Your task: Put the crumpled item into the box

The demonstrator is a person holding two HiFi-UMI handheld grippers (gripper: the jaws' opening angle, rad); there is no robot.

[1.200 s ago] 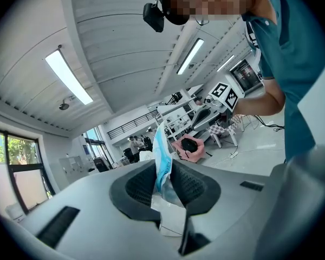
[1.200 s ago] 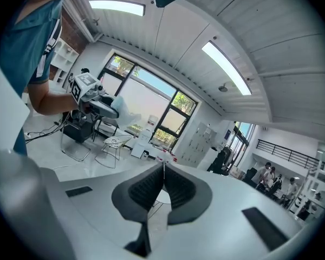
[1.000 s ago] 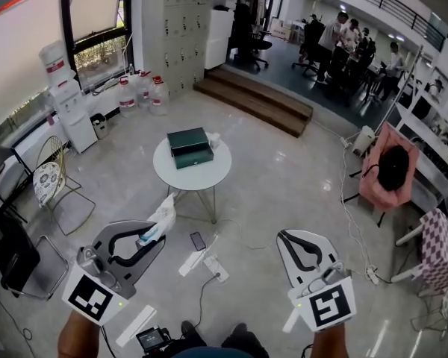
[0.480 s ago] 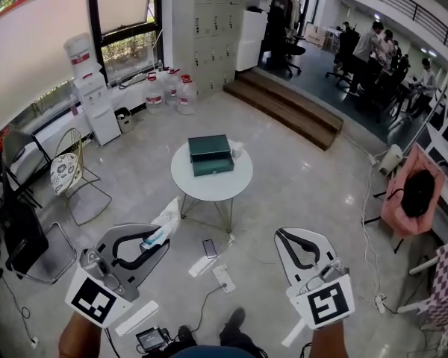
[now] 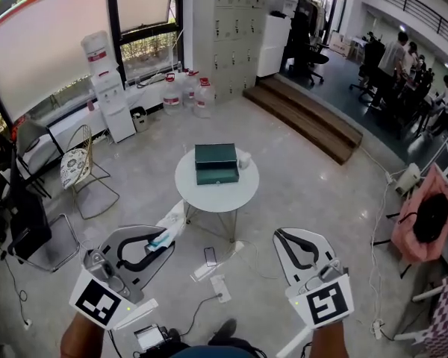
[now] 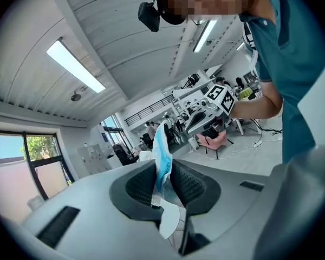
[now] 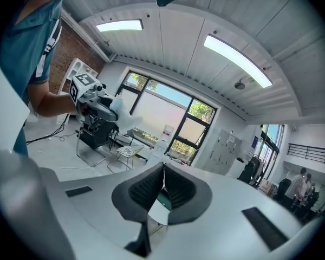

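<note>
A dark green box [image 5: 216, 162] lies shut on a small round white table [image 5: 216, 192], ahead of both grippers. My left gripper [image 5: 164, 239] is low on the left, shut on the crumpled item [image 5: 172, 221], a white and blue wad that sticks out past the jaws towards the table. In the left gripper view the crumpled item [image 6: 162, 155] is pinched between the black pads [image 6: 190, 184]. My right gripper [image 5: 279, 234] hangs low on the right, its jaws together with nothing in them; the right gripper view shows the pads [image 7: 180, 186] closed tip to tip.
A white cup [image 5: 244, 159] stands beside the box. Power strips [image 5: 219, 287], cables and a phone [image 5: 210, 256] lie on the floor by the table's legs. A wire chair [image 5: 81, 171] stands left, wooden steps [image 5: 313, 121] behind, a pink chair [image 5: 425, 226] right.
The table and box have come closer and shifted right in the head view. Both grippers keep their places and grips; the crumpled item stays in the left jaws.
</note>
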